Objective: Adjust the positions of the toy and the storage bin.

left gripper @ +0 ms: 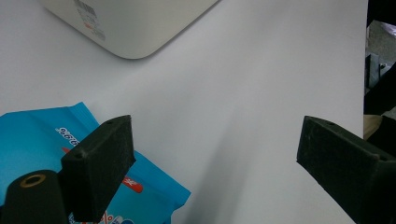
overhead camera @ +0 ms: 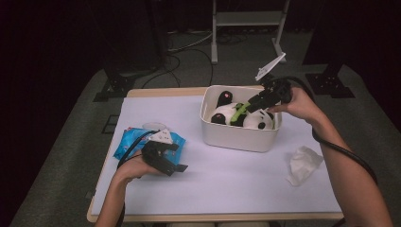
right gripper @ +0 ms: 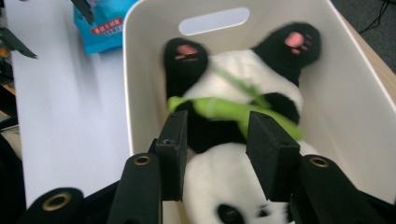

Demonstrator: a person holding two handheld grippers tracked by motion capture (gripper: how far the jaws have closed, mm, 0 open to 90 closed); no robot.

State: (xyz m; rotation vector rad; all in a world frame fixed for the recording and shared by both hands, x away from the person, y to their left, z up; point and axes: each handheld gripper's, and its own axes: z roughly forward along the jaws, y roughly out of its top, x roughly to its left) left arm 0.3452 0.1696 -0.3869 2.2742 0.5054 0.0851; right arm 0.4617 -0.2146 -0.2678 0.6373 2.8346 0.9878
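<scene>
While the right gripper (right gripper: 217, 154) hangs over the white bin (overhead camera: 239, 138), its jaws stand partly apart above the panda plush toy (right gripper: 243, 79), and no pad presses on the fur or on the green strap (right gripper: 219, 108) across the panda's belly. The panda lies on its back inside the bin, pink-soled feet toward the far wall with the handle slot. By my reading, the step in hand is the release of the toy into the bin; the next move calls for lifting the right gripper straight up and clear of the rim without snagging the strap.

The left gripper (overhead camera: 166, 160) rests low over the white table top (overhead camera: 227, 179), jaws wide apart and empty, just beside the blue wet-wipe pack (left gripper: 28, 140) at the table's left edge.

By count: one panda, one bin, one wipe pack, one crumpled white tissue (overhead camera: 302, 164) lying near the table's right edge, well apart from the bin, and two grippers.
</scene>
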